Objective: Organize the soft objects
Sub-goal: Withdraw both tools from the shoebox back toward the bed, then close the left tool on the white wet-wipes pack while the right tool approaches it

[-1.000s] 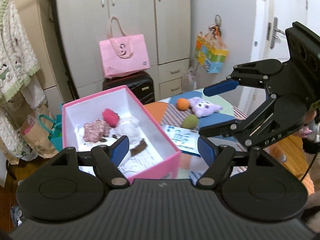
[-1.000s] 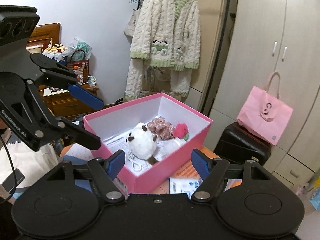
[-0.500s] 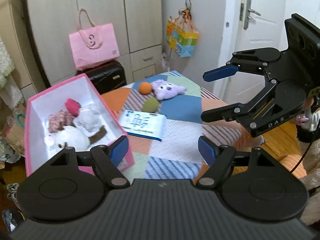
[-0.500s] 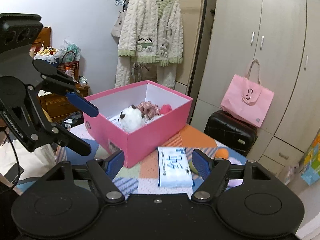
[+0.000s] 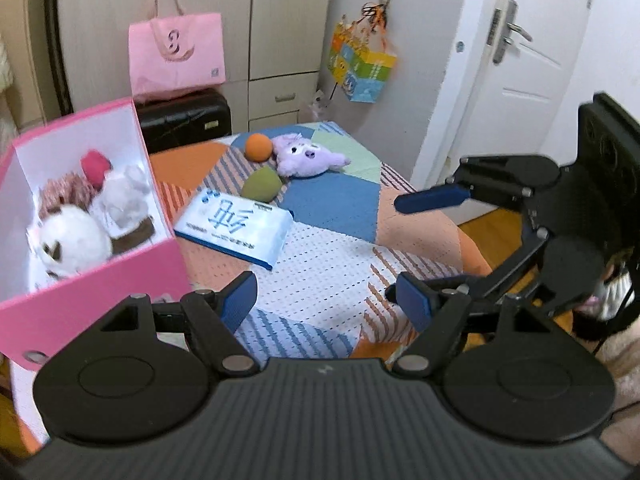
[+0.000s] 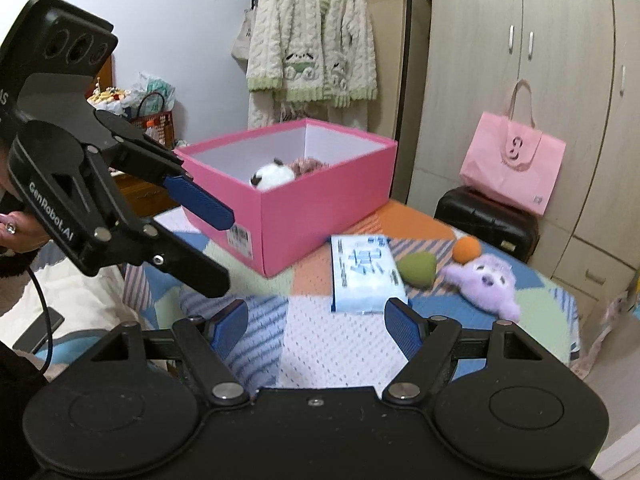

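A pink box (image 5: 100, 292) (image 6: 320, 216) stands on the patchwork table and holds a white panda plush (image 5: 68, 240) (image 6: 272, 174) and other soft toys. Beyond it on the cloth lie a tissue pack (image 5: 236, 228) (image 6: 364, 276), a green soft lump (image 5: 260, 186) (image 6: 416, 268), an orange ball (image 5: 258, 147) (image 6: 466, 249) and a purple plush (image 5: 308, 158) (image 6: 484, 284). My left gripper (image 5: 327, 302) (image 6: 216, 244) hovers open and empty beside the box. My right gripper (image 6: 317, 328) (image 5: 416, 246) is open and empty too, short of the tissue pack.
A pink tote bag (image 5: 176, 56) sits on a black suitcase (image 5: 188, 120) behind the table, in front of a wardrobe. A white door (image 5: 516, 80) is at the right and a knitted cardigan (image 6: 312, 40) hangs by the wall. A person's hand (image 6: 16, 228) holds the left gripper.
Both grippers have come down and swung from over the box toward the table's middle. The loose toys and tissue pack now lie ahead of them. Both stay open and empty.
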